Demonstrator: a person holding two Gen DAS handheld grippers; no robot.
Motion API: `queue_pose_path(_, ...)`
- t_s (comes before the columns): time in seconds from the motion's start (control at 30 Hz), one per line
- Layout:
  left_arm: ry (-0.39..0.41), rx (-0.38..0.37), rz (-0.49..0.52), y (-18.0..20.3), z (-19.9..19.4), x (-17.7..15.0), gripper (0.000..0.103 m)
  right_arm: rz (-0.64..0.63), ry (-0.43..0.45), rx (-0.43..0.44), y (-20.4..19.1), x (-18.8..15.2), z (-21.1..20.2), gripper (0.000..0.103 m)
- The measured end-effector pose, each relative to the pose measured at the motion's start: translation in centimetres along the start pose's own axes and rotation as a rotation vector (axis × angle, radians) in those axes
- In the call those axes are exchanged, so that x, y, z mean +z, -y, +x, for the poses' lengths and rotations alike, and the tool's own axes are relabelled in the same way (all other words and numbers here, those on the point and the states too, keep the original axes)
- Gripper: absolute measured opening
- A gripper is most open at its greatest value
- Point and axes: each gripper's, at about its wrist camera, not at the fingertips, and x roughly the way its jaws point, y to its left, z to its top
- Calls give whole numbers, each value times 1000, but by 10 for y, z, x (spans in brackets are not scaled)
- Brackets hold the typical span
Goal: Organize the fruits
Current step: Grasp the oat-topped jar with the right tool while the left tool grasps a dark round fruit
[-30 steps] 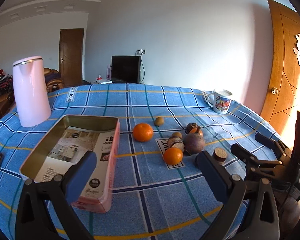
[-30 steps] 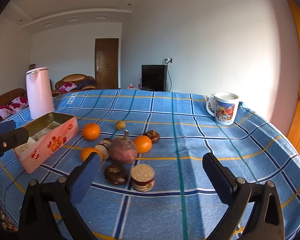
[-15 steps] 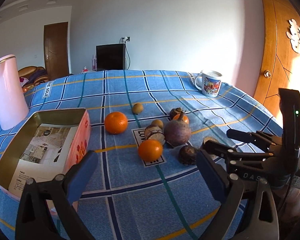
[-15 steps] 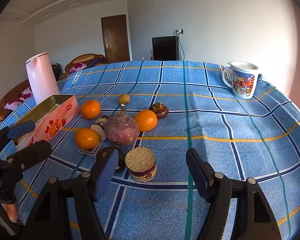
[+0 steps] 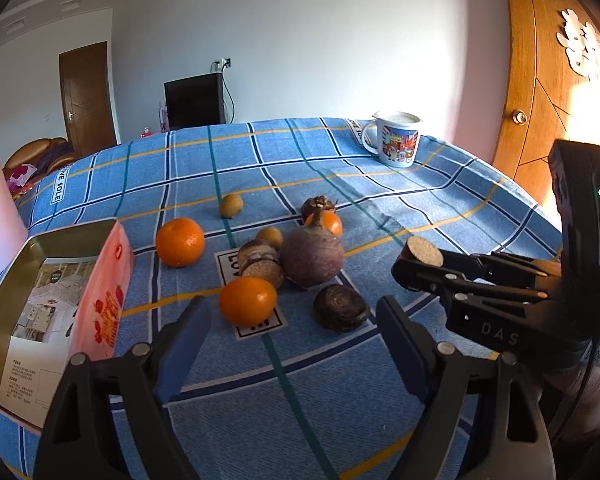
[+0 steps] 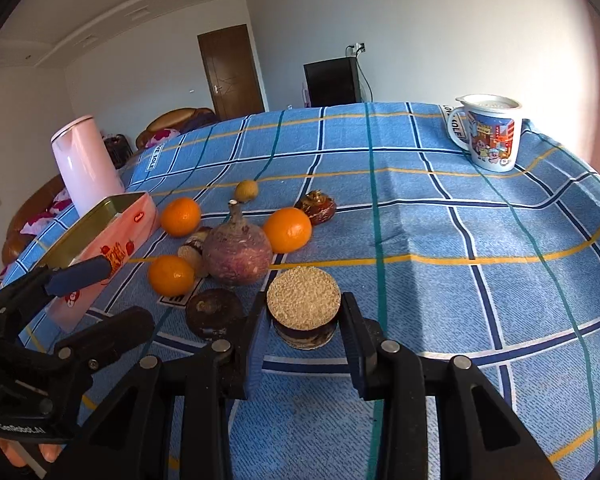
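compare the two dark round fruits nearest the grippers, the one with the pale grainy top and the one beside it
The cut fruit shows a flat, pale, grainy face on top; the whole dark fruit is dark brown all over, with a domed top. The cut fruit sits between the right gripper jaws, which have just closed on it; the whole dark fruit lies free on the tablecloth. Both are round with dark skin.

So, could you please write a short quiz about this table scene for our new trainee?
1. True or false: the right gripper is shut on the cut fruit piece.
2. How many oranges lie on the tablecloth?
3. Which is nearest the left gripper: A) mug B) near orange C) pink kettle

Key: 1 true; 2 three; 3 B.
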Motion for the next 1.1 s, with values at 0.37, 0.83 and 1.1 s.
queue_pose_path(0.37, -129, -50, 30, 25, 42, 10, 58, 84, 43, 12, 20, -1, -7, 36)
queue_pose_path(0.83, -140, -102, -7, 22, 44, 3, 41, 72, 68, 36, 20, -4, -10, 36)
queue_pose_path(1.1, -37, -87, -4, 18, 27, 2, 41, 21, 127, 20, 12, -7, -18, 36)
